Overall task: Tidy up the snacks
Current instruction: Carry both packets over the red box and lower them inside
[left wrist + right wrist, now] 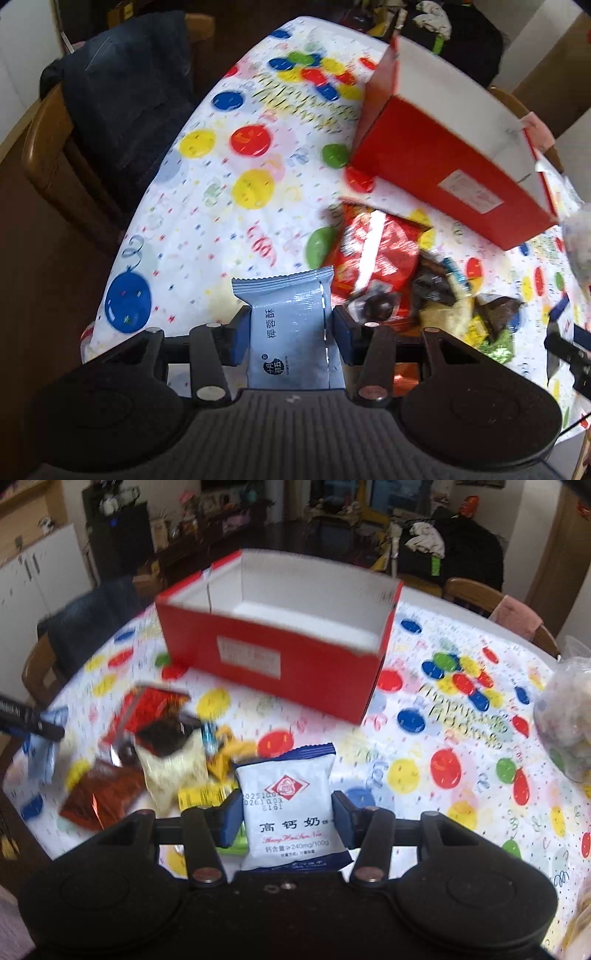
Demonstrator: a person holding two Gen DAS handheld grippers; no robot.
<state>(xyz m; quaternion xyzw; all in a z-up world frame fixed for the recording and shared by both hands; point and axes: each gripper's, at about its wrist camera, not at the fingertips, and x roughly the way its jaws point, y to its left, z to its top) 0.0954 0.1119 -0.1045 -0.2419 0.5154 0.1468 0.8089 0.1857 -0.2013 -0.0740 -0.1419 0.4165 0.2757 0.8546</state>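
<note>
Two held packets, loose snack pile [159, 746] before red box [295, 664], nothing between.

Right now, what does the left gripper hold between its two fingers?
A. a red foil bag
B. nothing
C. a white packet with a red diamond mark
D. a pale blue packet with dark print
D: in the left wrist view the left gripper is closed on a pale blue packet with dark print; the white packet with the red diamond mark sits in the right gripper, and the red foil bag lies on the table.
</note>
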